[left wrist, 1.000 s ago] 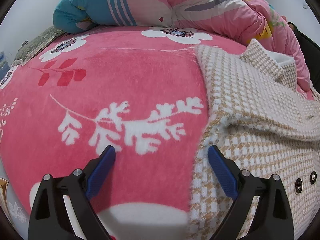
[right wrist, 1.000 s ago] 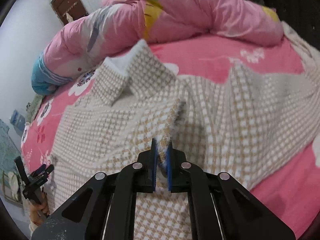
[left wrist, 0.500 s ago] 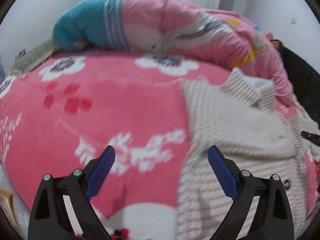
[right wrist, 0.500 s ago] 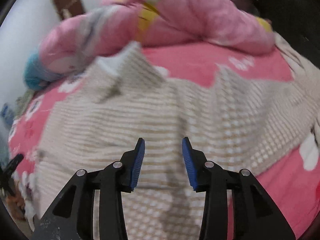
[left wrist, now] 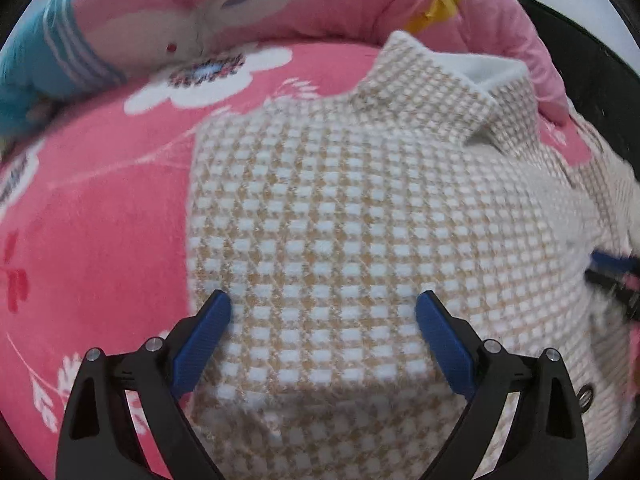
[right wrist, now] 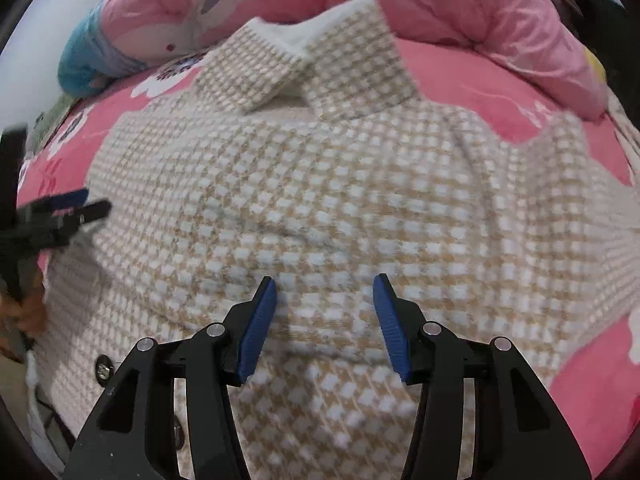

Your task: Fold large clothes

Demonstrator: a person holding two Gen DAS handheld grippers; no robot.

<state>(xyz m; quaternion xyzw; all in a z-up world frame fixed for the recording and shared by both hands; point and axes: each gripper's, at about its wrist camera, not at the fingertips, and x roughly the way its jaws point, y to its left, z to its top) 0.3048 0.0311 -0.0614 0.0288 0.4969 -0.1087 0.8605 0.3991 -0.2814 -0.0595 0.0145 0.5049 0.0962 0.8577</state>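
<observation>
Jaws opening on my right gripper (right wrist: 325, 312) with nothing pinched between them, and my left gripper (left wrist: 323, 334) stands wide and empty too, both hovering over the beige-and-white checked fuzzy coat (right wrist: 320, 208). It lies spread on the pink flowered plush blanket (left wrist: 100, 220), collar (right wrist: 304, 64) toward the rolled pink quilt (right wrist: 460, 4), flat for folding, I reckon.

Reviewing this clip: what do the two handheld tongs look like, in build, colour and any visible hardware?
Both match. The left tongs and right tongs each have two black, angular plastic arms with triangular cut-outs and silver round pivot pins. Each fingertip carries a blue ribbed pad. No cables or markings show. In the right wrist view the left tongs look like a dark blurred frame; no sleeve can be made out.
</observation>
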